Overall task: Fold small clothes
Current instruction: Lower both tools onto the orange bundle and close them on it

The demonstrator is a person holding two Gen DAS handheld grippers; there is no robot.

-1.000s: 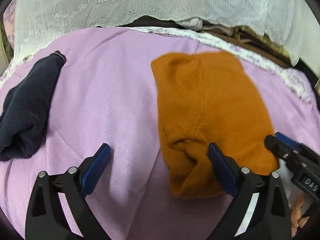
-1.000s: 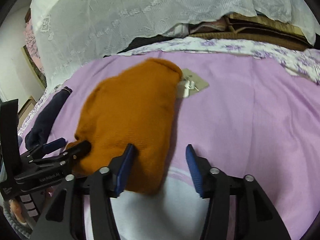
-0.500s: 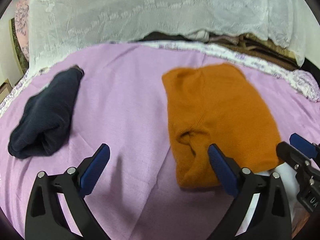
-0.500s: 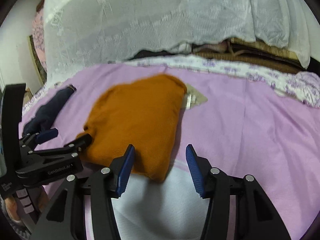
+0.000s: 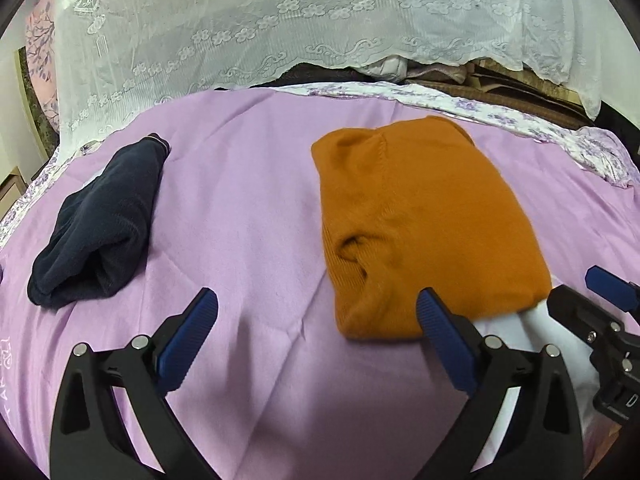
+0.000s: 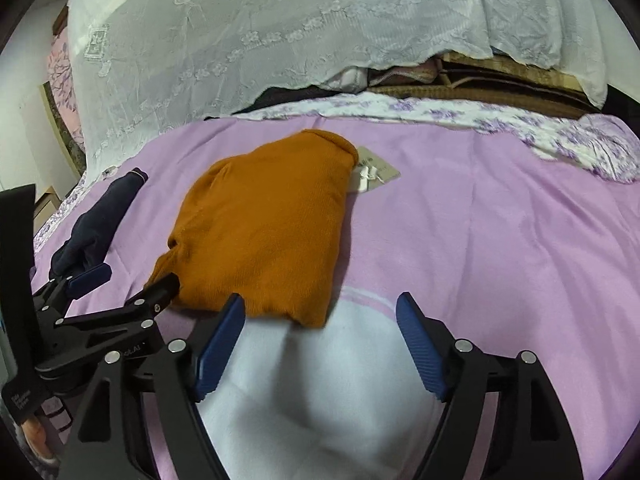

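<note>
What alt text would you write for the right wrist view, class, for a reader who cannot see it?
A folded orange garment lies on a pink bedsheet, a paper tag showing at its far right corner. The right gripper is just short of it, jaws opening and empty. The left gripper sits at the garment's near left corner, beside a dark navy garment.

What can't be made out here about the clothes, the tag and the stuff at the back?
- Paper tag: right wrist view only; print too small to read, and the orange garment covers where it attaches. In the left wrist view the garment hides it entirely.
- Dark navy garment: type unclear, bundled in both views; left claw covers its near end in the right wrist view.
- Items at the back: mostly under the white lace cloth.
</note>
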